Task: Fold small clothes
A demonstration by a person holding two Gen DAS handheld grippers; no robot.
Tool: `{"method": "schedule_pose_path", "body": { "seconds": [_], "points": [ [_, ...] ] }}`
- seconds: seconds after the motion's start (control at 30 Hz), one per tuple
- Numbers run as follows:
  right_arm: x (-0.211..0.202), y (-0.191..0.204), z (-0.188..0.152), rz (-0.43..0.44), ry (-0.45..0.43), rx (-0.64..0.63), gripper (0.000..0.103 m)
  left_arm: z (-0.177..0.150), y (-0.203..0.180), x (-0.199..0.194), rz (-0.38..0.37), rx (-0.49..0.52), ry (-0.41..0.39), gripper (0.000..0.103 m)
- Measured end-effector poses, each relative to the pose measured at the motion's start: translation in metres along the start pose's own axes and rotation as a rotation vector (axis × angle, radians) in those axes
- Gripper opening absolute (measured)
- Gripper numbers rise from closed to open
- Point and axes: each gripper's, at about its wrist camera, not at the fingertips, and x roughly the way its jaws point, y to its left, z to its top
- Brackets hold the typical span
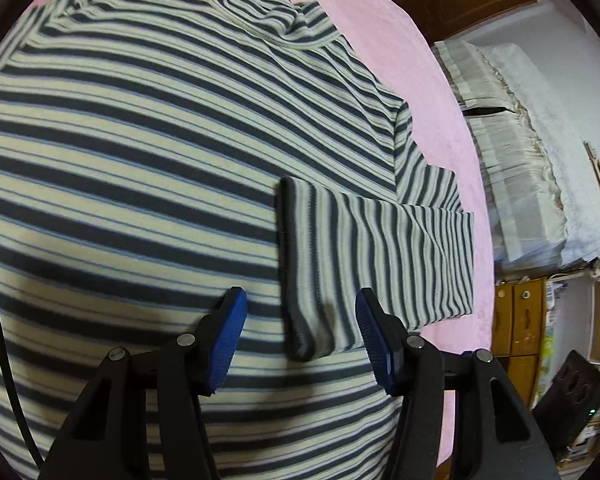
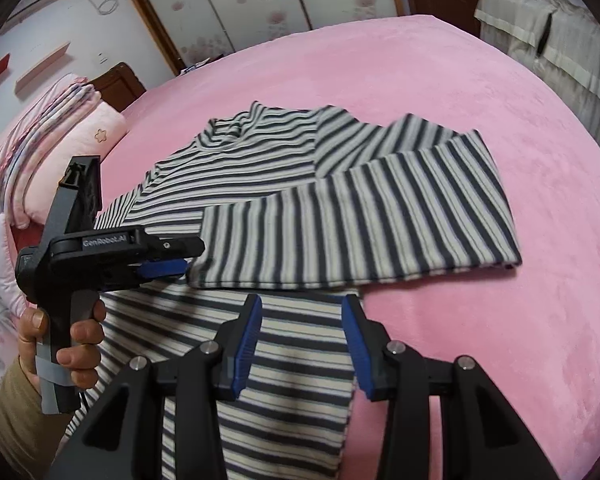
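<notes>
Striped shirt (image 1: pixel 160 140) cuff between left gripper (image 1: pixel 300 320) parted jaws | ungripped

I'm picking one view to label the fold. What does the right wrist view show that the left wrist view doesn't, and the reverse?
Only the right wrist view shows the left gripper from outside at the cuff, the hand holding it, the right gripper open over the shirt body, and the pink pillows.

Only the left wrist view shows the cuff up close, the left jaws astride it without pressing, and a wooden drawer unit.

Both show the striped shirt, its sleeve folded across the body, and the pink blanket.
</notes>
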Motion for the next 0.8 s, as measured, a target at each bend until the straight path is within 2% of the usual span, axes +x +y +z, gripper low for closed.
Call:
{"method": "schedule_pose_path", "body": {
  "seconds": [0.2,0.43,0.5,0.6,0.63,0.8],
  "points": [
    [0.001,-0.012,-0.004,0.026,-0.005,0.043,0.042,0.008,-0.001,0.016,-0.071,-0.052,-0.001,0.055],
    [-0.004,-0.025,-0.011,0.037,-0.023,0.065,0.042,0.018,0.004,0.031,-0.155,-0.107,-0.048,0.054],
    [-0.006,-0.029,-0.012,0.036,-0.034,0.07,0.042,0.021,0.005,0.033,-0.159,-0.121,-0.064,0.049],
    [-0.009,-0.037,-0.011,0.014,-0.048,0.084,0.042,0.024,0.003,0.035,-0.127,-0.121,-0.077,0.022],
    [-0.01,-0.042,-0.01,0.005,-0.052,0.09,0.042,0.024,0.002,0.035,-0.117,-0.116,-0.082,0.009],
    [-0.013,-0.067,-0.003,-0.066,-0.068,0.122,0.042,0.024,-0.016,0.017,-0.058,-0.059,-0.132,0.005]
  ]
}}
